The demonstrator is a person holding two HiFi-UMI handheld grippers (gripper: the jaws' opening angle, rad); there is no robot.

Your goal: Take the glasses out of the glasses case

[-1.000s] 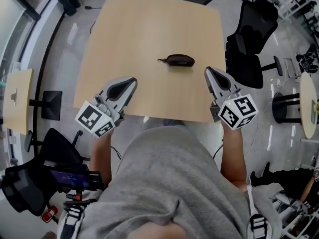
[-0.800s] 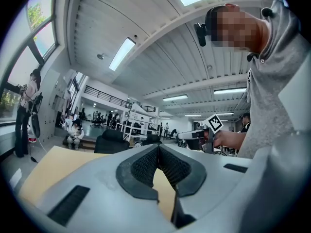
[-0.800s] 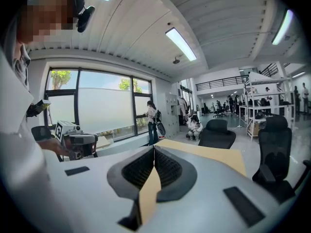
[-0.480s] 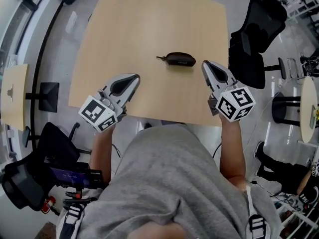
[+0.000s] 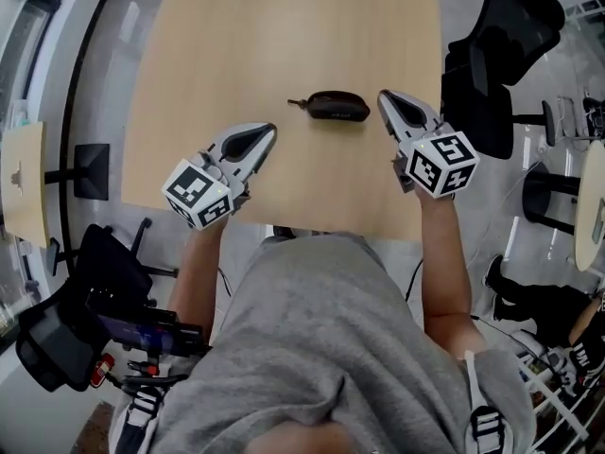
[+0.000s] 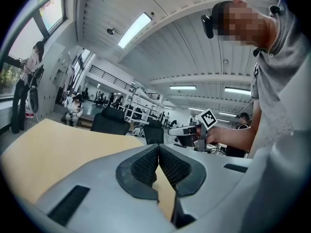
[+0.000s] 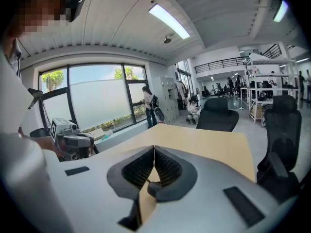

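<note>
A dark, closed glasses case with a short zip pull at its left end lies on the light wooden table. My left gripper hovers over the table's near edge, left of and below the case, jaws shut and empty; in its own view the left gripper has its pads meeting. My right gripper sits just right of the case, close to it, also shut with nothing held. In its own view the right gripper tips touch. The case does not show in either gripper view.
Black office chairs stand right of the table, and another at its far end. A small wooden side table stands at the left. Dark equipment sits on the floor lower left. People stand by the windows.
Both grippers have moved forward over the table toward the case and lowered; the right one now sits right beside it. Both stayed shut.
</note>
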